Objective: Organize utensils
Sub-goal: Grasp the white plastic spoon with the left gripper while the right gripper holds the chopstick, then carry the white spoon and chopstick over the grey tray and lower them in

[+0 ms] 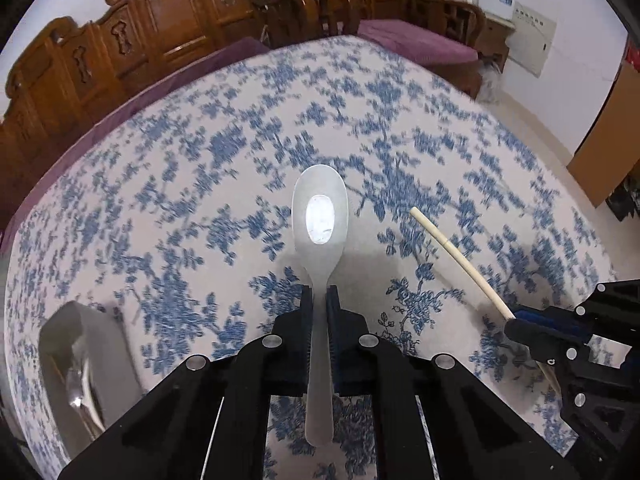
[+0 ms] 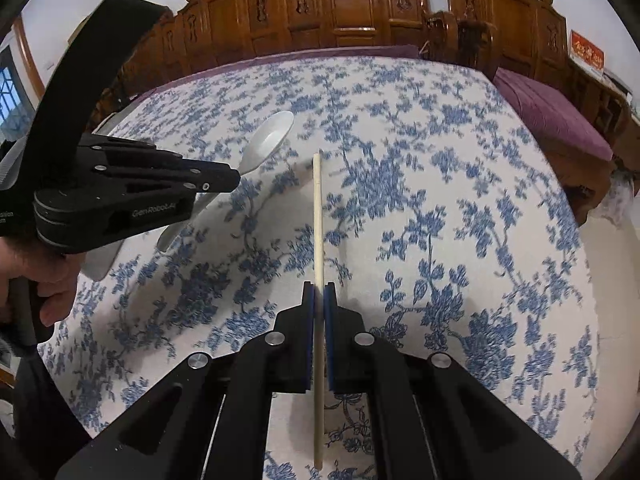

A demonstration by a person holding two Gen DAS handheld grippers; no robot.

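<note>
My left gripper (image 1: 319, 294) is shut on the handle of a white spoon (image 1: 320, 216), bowl pointing forward, held above the blue-flowered tablecloth (image 1: 200, 184). My right gripper (image 2: 319, 290) is shut on a cream chopstick (image 2: 317, 216) that points forward over the cloth. In the left wrist view the right gripper (image 1: 514, 322) shows at the right with the chopstick (image 1: 460, 260) sticking out of it. In the right wrist view the left gripper (image 2: 236, 178) shows at the left with the spoon (image 2: 268, 140).
A shiny metal container (image 1: 86, 364) stands on the table at the lower left of the left wrist view. Carved wooden chairs (image 2: 340, 4) with purple cushions (image 2: 556, 112) ring the table's far edge. A cardboard box (image 1: 600, 132) stands on the floor at the right.
</note>
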